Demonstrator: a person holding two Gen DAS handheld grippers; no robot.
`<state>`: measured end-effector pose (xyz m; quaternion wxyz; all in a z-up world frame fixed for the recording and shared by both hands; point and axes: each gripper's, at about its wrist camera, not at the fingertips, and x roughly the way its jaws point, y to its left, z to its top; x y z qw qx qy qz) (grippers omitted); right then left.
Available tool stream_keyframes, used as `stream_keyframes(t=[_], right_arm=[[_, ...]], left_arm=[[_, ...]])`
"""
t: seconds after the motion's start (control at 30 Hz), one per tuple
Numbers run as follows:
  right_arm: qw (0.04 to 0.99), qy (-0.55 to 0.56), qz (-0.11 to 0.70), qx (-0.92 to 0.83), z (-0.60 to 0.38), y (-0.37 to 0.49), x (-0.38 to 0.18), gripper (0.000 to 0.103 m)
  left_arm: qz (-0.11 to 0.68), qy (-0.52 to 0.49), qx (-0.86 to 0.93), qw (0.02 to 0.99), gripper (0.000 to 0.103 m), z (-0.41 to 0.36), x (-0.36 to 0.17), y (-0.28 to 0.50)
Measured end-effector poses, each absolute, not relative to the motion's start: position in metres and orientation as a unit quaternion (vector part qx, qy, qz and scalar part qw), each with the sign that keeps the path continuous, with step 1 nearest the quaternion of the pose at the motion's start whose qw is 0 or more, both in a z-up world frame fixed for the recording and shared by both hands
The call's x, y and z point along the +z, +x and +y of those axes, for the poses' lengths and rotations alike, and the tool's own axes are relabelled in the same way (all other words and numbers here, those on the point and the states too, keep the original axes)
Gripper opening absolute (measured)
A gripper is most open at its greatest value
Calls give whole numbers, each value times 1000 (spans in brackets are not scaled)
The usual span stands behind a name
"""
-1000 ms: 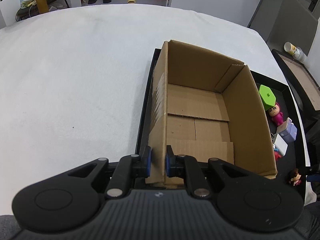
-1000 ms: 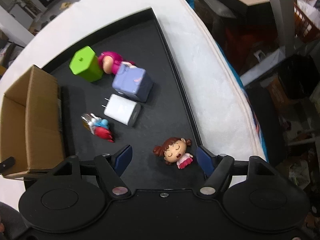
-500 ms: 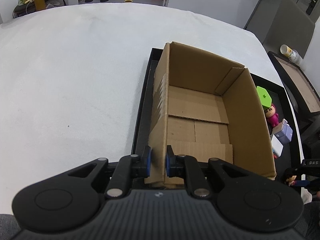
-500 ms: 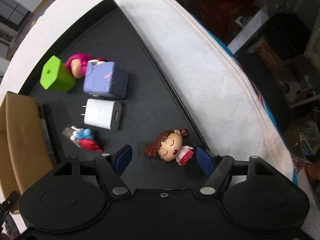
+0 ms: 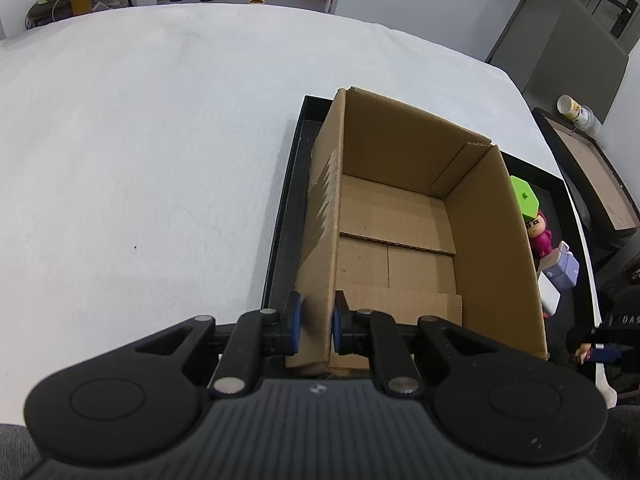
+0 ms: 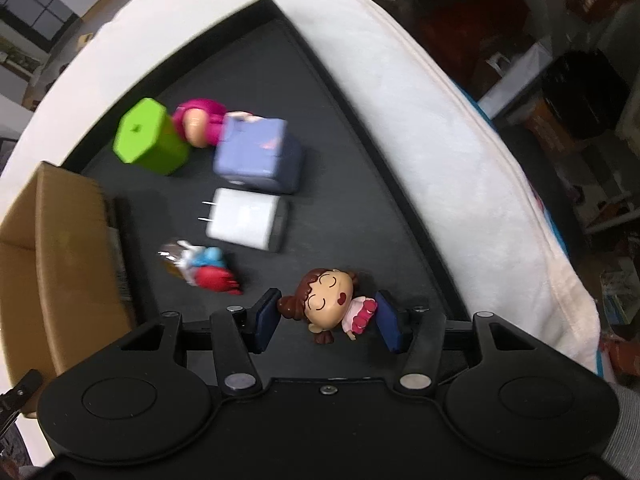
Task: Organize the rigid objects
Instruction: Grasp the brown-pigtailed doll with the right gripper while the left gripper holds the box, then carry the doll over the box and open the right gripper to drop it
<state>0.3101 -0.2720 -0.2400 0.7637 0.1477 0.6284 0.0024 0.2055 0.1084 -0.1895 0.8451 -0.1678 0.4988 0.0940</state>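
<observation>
At the bottom centre of the right wrist view, the right gripper has just been closing around the doll, which lies on the black tray; its pads flank the doll's hair and skirt, contact unclear. Low in the left view, the left gripper pinches the box wall. The rounded head may slip or twist out, since the pads meet uneven ends.
</observation>
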Motion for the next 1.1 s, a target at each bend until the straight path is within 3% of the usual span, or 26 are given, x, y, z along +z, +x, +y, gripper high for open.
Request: stream_keyframes(t=[0.5, 1.1], right_arm=[[796, 141, 585, 63, -223, 311, -170, 51], [821, 96, 547, 134, -149, 312, -131, 51]], left_arm=[[499, -163, 89, 847, 14, 109, -188, 208], [497, -170, 85, 847, 15, 113, -189, 207]])
